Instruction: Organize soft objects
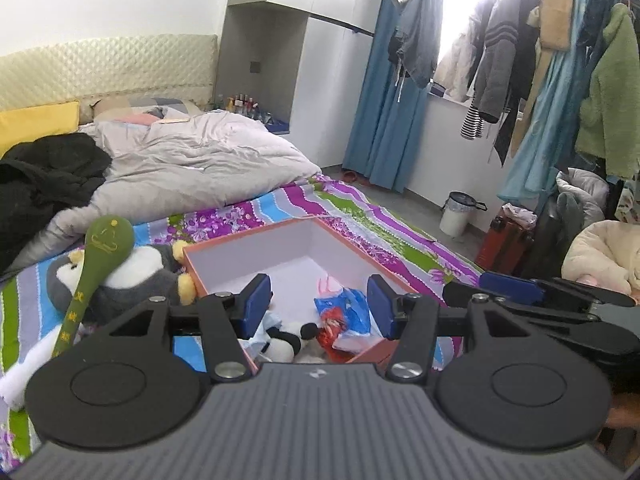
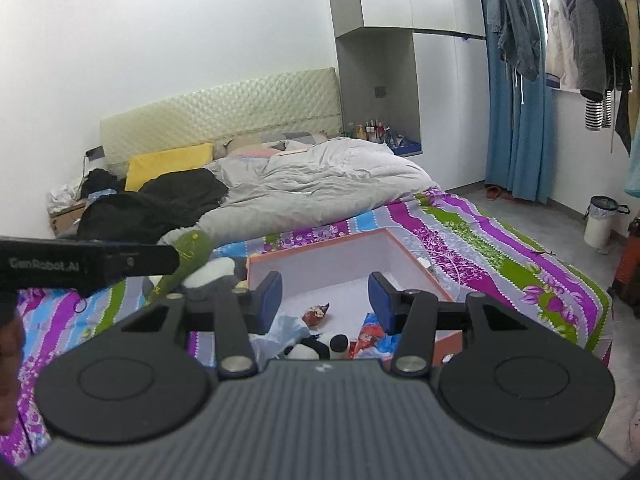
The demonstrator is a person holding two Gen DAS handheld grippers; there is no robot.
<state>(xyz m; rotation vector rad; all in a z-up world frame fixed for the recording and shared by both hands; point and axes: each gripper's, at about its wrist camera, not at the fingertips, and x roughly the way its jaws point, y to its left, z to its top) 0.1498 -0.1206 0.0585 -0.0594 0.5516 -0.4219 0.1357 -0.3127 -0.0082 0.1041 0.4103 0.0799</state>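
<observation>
On the bedsheet (image 1: 360,216): an open box (image 1: 256,248), with a panda toy (image 1: 286,340) and a packet (image 1: 340,316) inside. Left of the box, touching it, a penguin plush (image 1: 132,280) under a long-handled spoon toy (image 1: 100,256). Behind these, a rumpled quilt (image 1: 192,164).

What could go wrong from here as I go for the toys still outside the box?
1. The green plush spoon lies across the penguin plush, so grabbing either may drag the other off the bed's edge.
2. Both sit tight against the orange box wall; a finger could snag or shove it.
3. The left gripper and right gripper hover close together, both open and empty, and may collide.
</observation>
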